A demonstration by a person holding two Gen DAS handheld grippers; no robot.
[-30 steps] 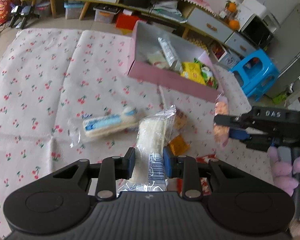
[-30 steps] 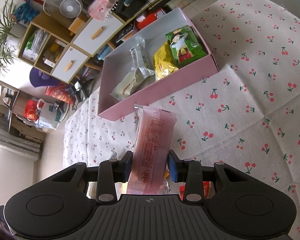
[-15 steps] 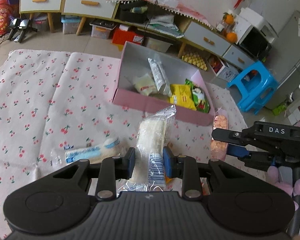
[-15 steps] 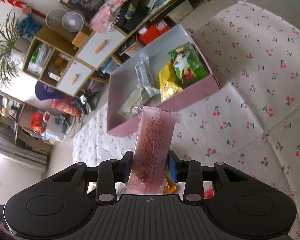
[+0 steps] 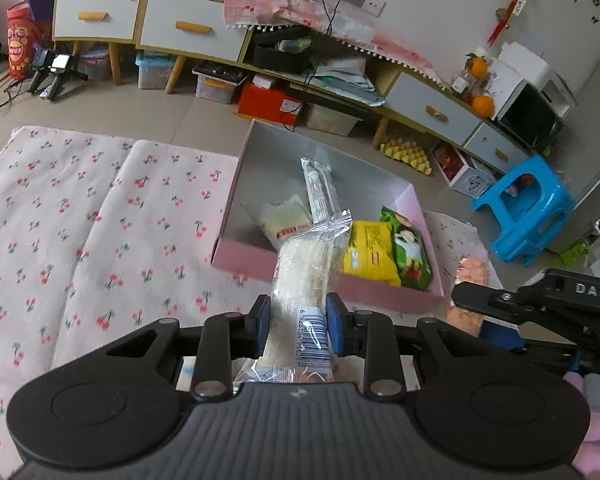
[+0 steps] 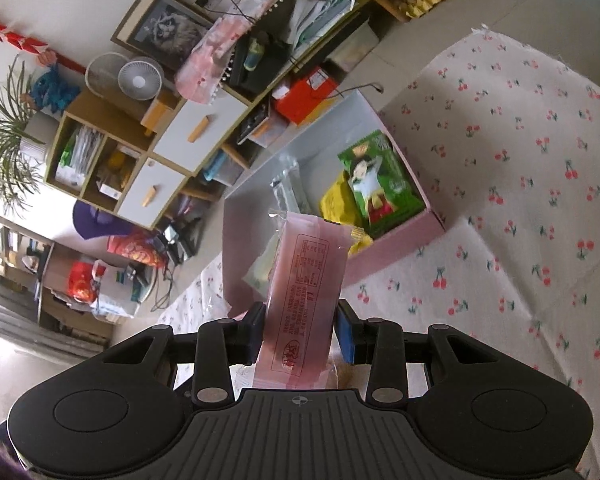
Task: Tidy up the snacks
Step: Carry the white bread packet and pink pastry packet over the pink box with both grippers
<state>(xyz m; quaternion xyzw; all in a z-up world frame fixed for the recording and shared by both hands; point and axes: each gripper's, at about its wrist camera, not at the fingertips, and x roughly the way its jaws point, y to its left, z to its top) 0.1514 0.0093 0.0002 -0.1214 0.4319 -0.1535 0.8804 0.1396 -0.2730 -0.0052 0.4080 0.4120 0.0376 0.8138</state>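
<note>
My left gripper (image 5: 299, 314) is shut on a clear packet of white wafers (image 5: 306, 268), held above the cherry-print cloth just in front of the pink box (image 5: 252, 258). The box holds a yellow packet (image 5: 370, 254), a green packet (image 5: 410, 256), a silver stick pack (image 5: 320, 188) and a pale packet (image 5: 286, 220). My right gripper (image 6: 302, 330) is shut on a pink packet (image 6: 306, 288), raised near the box's (image 6: 396, 250) front wall. The right gripper also shows in the left wrist view (image 5: 466, 306), with the pink packet (image 5: 470, 272).
The cherry-print cloth (image 5: 80, 216) covers the floor around the box. A low cabinet with drawers (image 5: 188, 26), storage bins and a red box (image 5: 268, 102) stand behind. A blue stool (image 5: 524, 208) is at the right.
Both grippers have risen and moved toward the pink box with their packets. The loose snacks on the cloth below have dropped out of the left wrist view.
</note>
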